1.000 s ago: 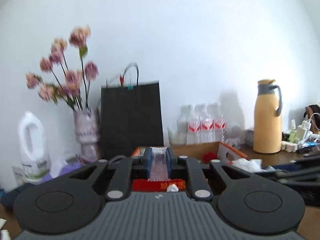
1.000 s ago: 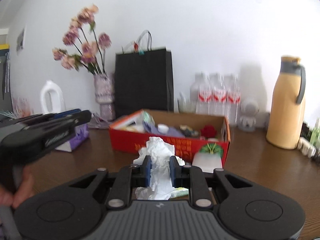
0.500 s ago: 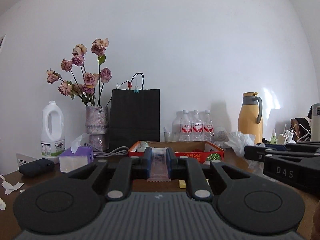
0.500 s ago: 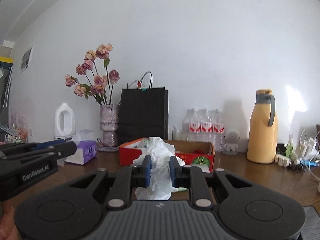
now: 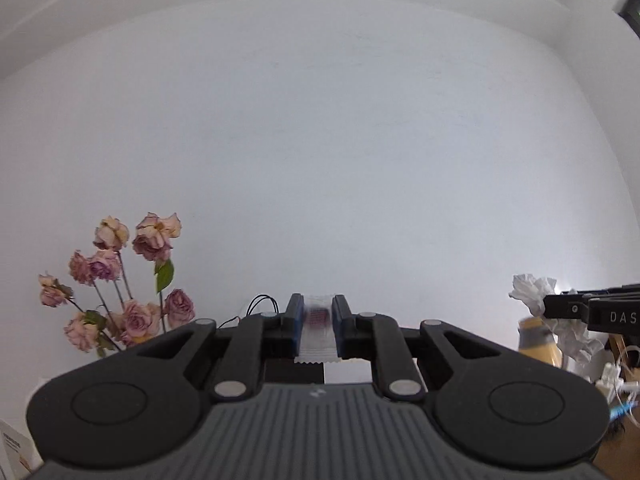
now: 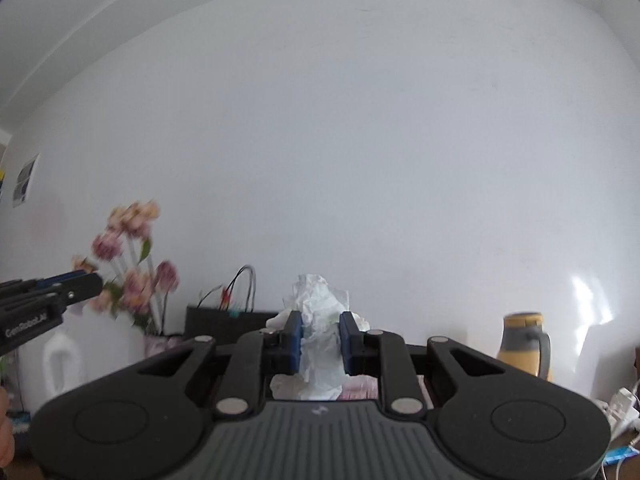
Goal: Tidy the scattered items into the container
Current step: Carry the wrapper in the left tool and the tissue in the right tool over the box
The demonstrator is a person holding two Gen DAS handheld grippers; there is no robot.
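Observation:
My left gripper point(image 5: 317, 312) is shut on a small clear sachet point(image 5: 316, 332) with a red patch, held upright between the blue pads. My right gripper point(image 6: 320, 330) is shut on a crumpled white tissue point(image 6: 318, 312) that bulges above and below the pads. Both point slightly upward at the white wall. In the left wrist view the right gripper point(image 5: 576, 310) enters from the right edge with the tissue point(image 5: 534, 290) at its tip. In the right wrist view the left gripper point(image 6: 86, 283) reaches in from the left edge. The red cardboard box is hidden below both views.
A vase of dried pink roses point(image 5: 120, 280) stands at the left, a black paper bag point(image 6: 224, 318) behind the fingers, a white jug point(image 6: 60, 360) at lower left. A yellow thermos point(image 6: 524, 340) and white cables point(image 6: 624, 400) are at the right.
Both grippers rose and tilted upward, each keeping its grip. The table and red box dropped out of view; the wall now fills most of both views.

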